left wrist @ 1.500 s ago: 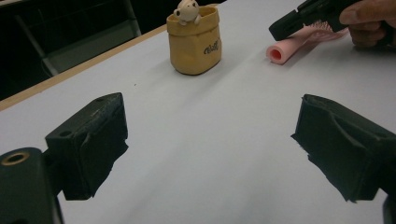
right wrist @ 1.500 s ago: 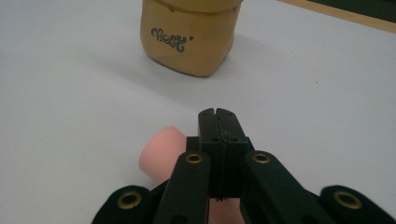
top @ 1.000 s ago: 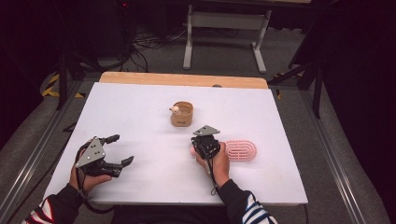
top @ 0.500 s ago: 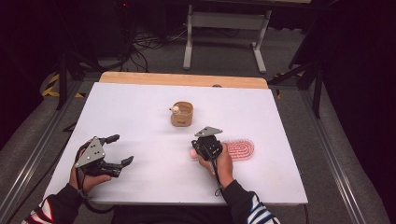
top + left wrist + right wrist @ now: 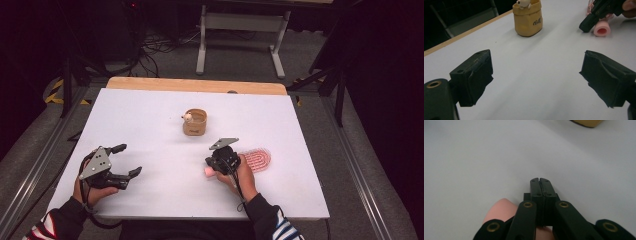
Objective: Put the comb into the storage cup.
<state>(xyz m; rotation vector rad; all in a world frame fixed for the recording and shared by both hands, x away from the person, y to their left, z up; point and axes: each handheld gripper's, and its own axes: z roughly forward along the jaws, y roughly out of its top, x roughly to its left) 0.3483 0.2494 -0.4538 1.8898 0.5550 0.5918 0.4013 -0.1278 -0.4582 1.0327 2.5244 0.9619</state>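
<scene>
1. Pink brush (image 5: 256,160): it lies flat on the white table (image 5: 150,115), on the person's right side. Its ribbed oval head points away from the right gripper (image 5: 220,162). Its round handle end (image 5: 602,28) shows as an open pink tube just under that gripper. The brush appears to rest on the table, not lifted.

2. Right gripper: it sits over the handle end of the brush, with the jaws pressed fully together and nothing between the tips, as the right gripper view shows. The pink handle (image 5: 500,211) lies below and to one side of the closed jaws, not in them. Judgement: the closed jaws are being used as a blunt pusher or hold-down on the handle, not as a clamp. Whether they touch the handle cannot be told.

3. Left gripper (image 5: 120,162): it hangs low over the bare table on the person's left, well apart from the brush. Its jaws stand wide open and hold nothing. Judgement: it is parked ready, clear of the working area.

4. Yellow cup (image 5: 195,122): it stands upright near the table's middle, beyond both grippers and apart from the brush. A small pale figure (image 5: 524,3) perches on its rim. Judgement: its open top makes it the likely place for the brush, which would explain why the brush is handled by its handle end.
</scene>
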